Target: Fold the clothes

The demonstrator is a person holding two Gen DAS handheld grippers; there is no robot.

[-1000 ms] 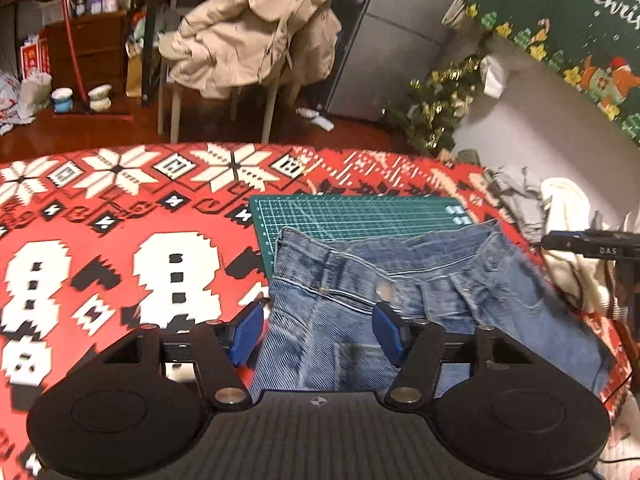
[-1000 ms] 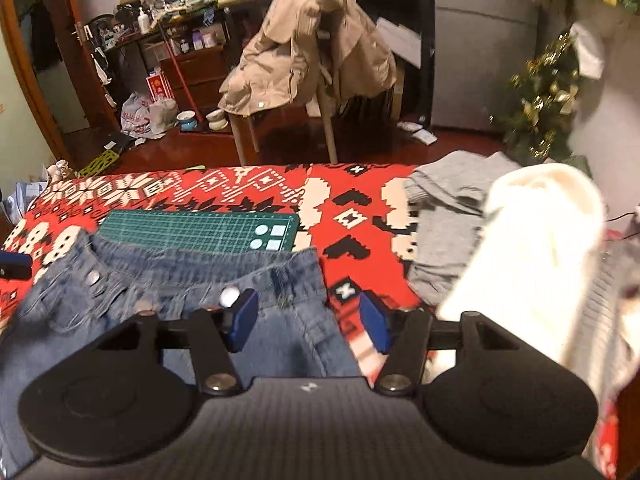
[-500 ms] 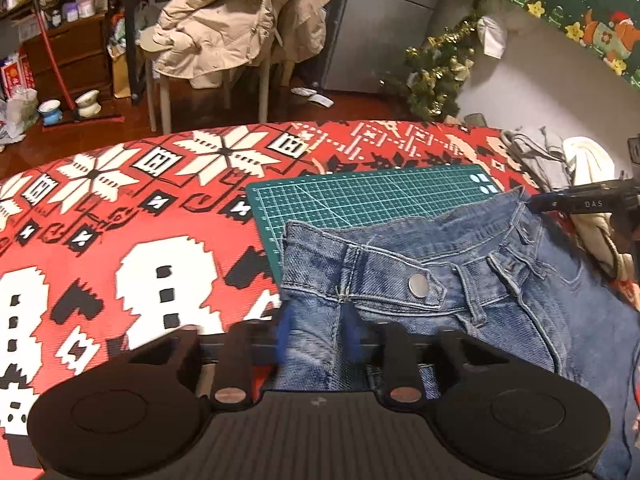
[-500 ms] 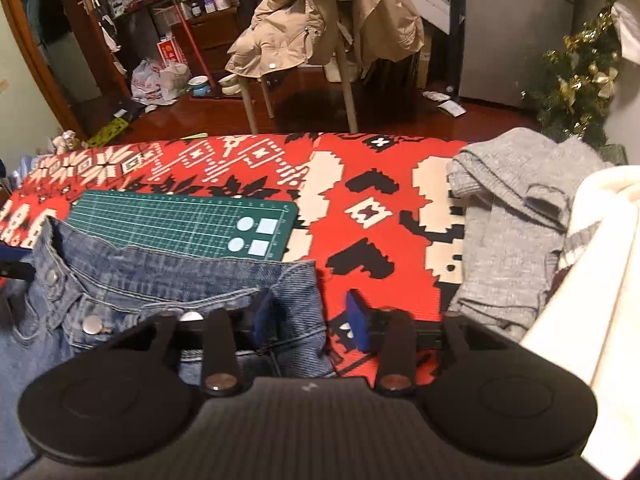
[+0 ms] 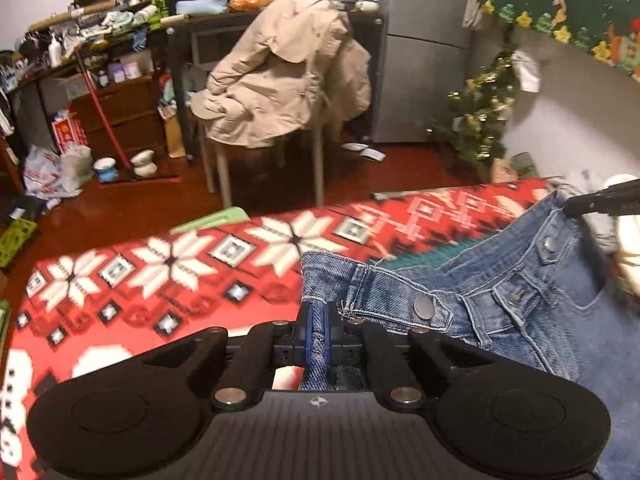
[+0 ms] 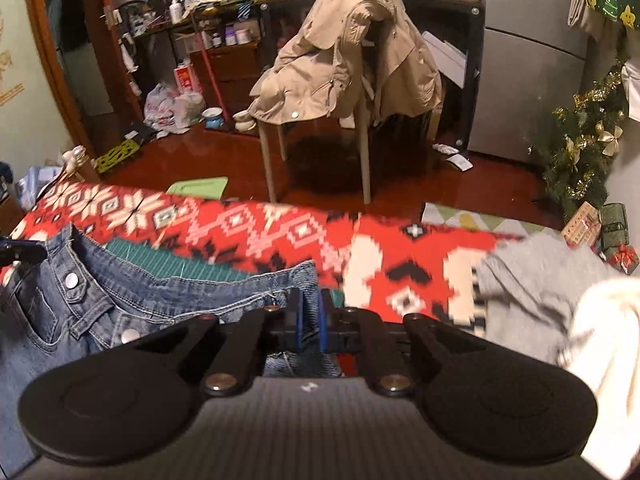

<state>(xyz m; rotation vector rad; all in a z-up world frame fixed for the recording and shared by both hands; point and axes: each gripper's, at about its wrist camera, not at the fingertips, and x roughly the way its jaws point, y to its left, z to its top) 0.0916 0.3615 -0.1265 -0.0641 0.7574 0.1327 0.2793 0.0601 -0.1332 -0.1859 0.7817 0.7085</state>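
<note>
Both grippers, left gripper [image 5: 318, 330] and right gripper [image 6: 309, 326], are now clamping opposite waistband corners of the jeans [image 5: 520, 312], jaws having just been closing on denim, and lifting it off the red patterned surface [image 5: 160, 280], probably readying a fold.

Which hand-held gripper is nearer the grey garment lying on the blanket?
Right. The right hand-held gripper pinches the jeans corner beside the grey garment; the left hand-held gripper holds the waistband's far corner.
</note>
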